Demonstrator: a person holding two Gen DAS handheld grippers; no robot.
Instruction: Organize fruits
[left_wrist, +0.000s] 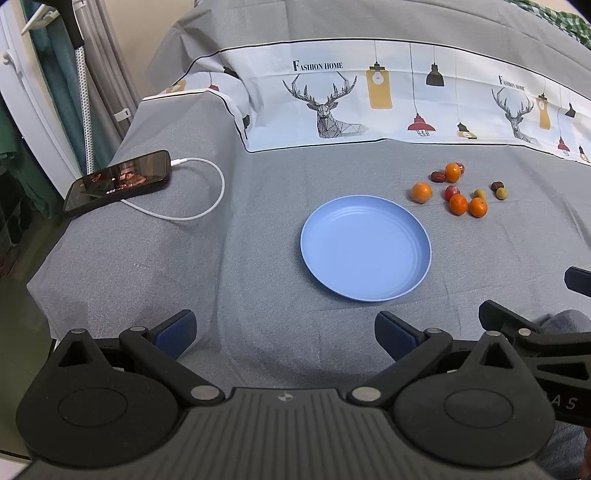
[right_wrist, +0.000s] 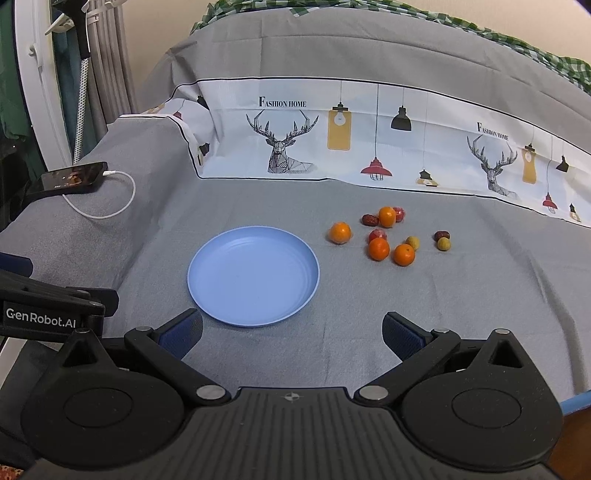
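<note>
Far left: black phone (left_wrist: 118, 184) lying flat, white cable (left_wrist: 199, 192) plugged in and looped on the grey cloth (left_wrist: 258, 258). Centre: blue plate (right_wrist: 253, 277), nothing on it. Right of plate, apart from it: loose cluster of fruits (right_wrist: 388, 236), four oranges (right_wrist: 378, 249) among small red, dark and yellow-green pieces. Near edge: left gripper (left_wrist: 284, 334) spread wide, holding nothing; right gripper (right_wrist: 291, 334) likewise.

1. Soft, even indoor light; the round pale blue plastic plate (left_wrist: 365, 248) shows no glare.
2. Fisheye bending curves the edges, with dark corners.
3. Focus is sharp; shadows are faint.
</note>
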